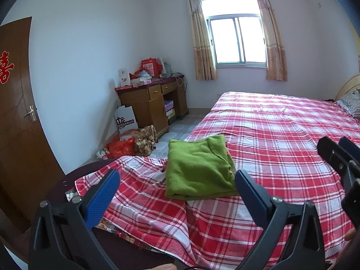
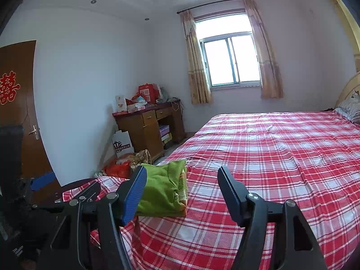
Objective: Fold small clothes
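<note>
Two grippers are held over the near corner of a bed, and both have nothing between their fingers. The left gripper has its jaws spread wide, with blue pads facing each other. It hovers above the red and white checked sheet and does not touch the cloth. The right gripper has its jaws spread too, and it hangs over the same sheet, a little to the right of the garment. In the left wrist view its black fingers appear at the right edge.

The green garment is folded into a rough rectangle. It lies flat on the sheet close to the left edge of the bed, just in front of the left gripper and apart from both tools. In the right wrist view the garment sits partly behind the left finger of that gripper, and some patterned fabric shows at its folded edge.

Farther away, on the left, a wooden desk stands against the wall with boxes on top. A brown door is at the far left, and a window with curtains is on the far wall. A striped pillow lies at the far right end of the bed.
</note>
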`<state>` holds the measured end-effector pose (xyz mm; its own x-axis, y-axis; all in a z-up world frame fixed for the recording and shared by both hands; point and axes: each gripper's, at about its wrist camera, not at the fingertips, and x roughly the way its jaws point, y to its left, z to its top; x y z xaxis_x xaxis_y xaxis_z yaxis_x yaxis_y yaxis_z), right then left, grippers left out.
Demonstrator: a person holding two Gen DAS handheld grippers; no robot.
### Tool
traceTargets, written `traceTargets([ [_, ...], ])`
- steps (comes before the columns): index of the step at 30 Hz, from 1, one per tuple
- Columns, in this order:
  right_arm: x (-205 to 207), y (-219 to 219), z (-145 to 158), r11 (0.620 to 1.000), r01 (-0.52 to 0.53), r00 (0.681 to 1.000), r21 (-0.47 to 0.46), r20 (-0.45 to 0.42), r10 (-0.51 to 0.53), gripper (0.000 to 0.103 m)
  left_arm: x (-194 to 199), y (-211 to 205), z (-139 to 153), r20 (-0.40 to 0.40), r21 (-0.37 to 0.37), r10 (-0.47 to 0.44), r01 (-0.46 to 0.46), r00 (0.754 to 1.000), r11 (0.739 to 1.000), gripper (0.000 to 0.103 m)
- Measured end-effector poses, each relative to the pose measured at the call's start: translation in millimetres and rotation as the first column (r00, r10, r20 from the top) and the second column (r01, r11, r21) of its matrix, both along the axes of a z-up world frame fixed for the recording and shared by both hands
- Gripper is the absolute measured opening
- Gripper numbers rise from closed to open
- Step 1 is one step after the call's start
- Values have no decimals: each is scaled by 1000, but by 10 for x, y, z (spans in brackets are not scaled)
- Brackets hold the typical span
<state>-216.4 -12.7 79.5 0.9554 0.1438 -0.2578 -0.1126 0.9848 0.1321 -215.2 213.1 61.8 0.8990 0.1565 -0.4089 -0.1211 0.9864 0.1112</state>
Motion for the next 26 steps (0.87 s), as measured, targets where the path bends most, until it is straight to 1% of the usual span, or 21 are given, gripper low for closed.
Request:
traceTargets([
  [4,9,-7,-13,1000,3,1000,3,-6,-3,66,35,1,-28,-12,12,7,-6,1000,1000,103],
  [9,21,-5,-37,1000,3,1000,5,-13,-3,66,56,29,-42,-21,2,14,-14,1000,1000,103],
  [15,34,-3,-47,1000,3,1000,6,-16,-3,66,54,57,-29,-10,-3,31,-31,999,1000,103],
  [19,54,-5,-75,1000,2,1000,8,-22,-1,66,60,68,-37,-13,-12,17,-17,1000,1000,103],
  [23,76,-7,-101,1000,0,1000,10,-30,0,66,124,59,-96,-41,0,8,-8,999,1000,103],
  [26,98,-22,-118,1000,2,999,15,-37,-1,66,199,125,-142,-65,-31,15,-17,998,999,103],
])
